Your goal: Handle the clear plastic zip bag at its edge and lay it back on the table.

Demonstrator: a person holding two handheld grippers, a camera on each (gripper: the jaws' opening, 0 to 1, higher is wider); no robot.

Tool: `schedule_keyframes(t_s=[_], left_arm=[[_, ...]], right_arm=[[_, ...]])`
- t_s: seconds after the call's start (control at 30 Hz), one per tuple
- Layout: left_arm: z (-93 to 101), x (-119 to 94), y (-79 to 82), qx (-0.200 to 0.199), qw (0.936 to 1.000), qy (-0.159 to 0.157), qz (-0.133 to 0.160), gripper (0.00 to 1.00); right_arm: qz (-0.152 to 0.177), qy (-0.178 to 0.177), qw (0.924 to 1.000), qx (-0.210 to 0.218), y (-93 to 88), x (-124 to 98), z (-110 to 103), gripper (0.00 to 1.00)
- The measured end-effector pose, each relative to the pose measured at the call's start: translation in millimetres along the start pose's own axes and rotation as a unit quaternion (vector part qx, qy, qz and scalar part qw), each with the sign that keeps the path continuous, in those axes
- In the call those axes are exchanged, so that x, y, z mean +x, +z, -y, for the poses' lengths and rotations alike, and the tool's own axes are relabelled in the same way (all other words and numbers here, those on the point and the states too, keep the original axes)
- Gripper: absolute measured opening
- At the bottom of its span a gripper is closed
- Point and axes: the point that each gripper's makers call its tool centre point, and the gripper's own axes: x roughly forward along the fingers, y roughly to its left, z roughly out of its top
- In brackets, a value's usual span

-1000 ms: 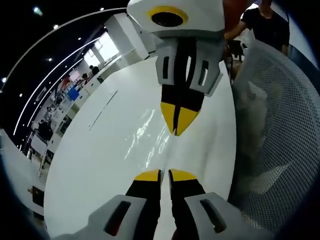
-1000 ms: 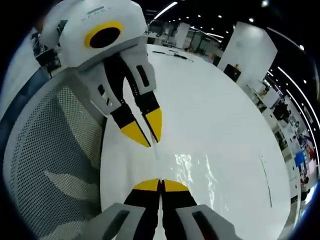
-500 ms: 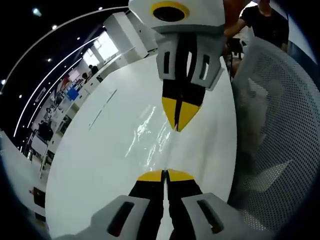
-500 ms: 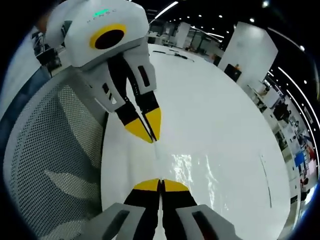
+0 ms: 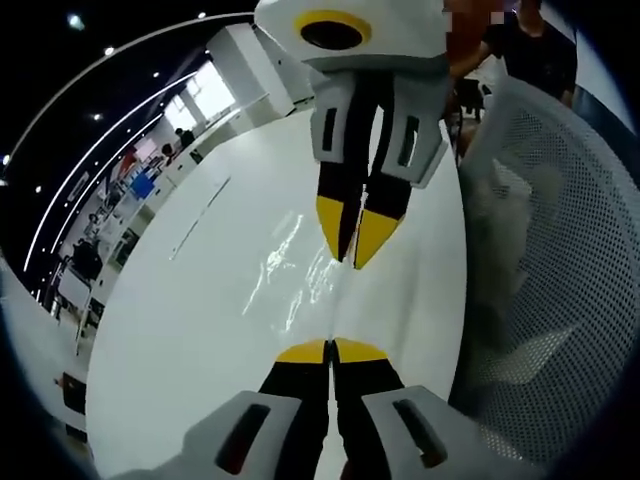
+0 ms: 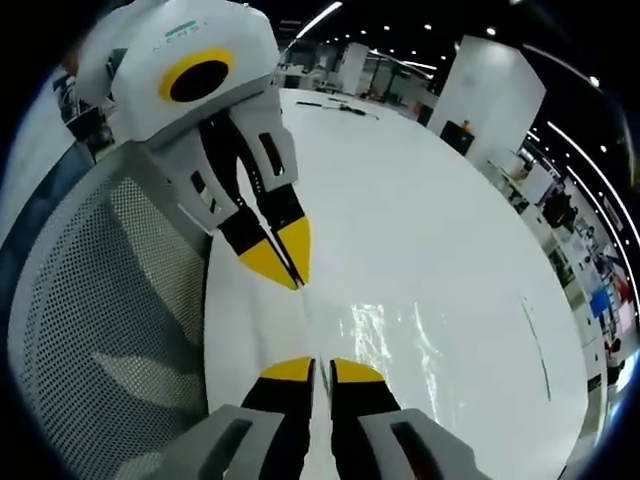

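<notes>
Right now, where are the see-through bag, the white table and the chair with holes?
Clear zip bag [image 5: 295, 265], left gripper view, shiny crinkled middle.
White table [image 5: 170, 340], left gripper view, bare top.
Mesh chair [image 6: 100, 300], right gripper view, mesh back.

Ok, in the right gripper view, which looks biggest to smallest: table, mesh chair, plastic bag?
1. white table
2. mesh chair, though it sits nearer the camera, so unsure
3. clear zip bag
</notes>
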Motion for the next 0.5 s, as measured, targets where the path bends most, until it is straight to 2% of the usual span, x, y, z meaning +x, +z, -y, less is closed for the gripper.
schedule_keyframes(t_s=[0.23,0.5], left_arm=[[0.7,0.2,5.3,0.002,1.0,0.0,0.002,0.0],[2.9,0.8,5.9,0.007,1.0,-0.001,0.001,0.0]], right_arm=[[0.007,-0.004,0.9999,0.01,-1.2,-3.2,0.1,0.13],[0.02,-0.006,0.9998,-0.006,5.4,-8.3,-0.6,0.2]])
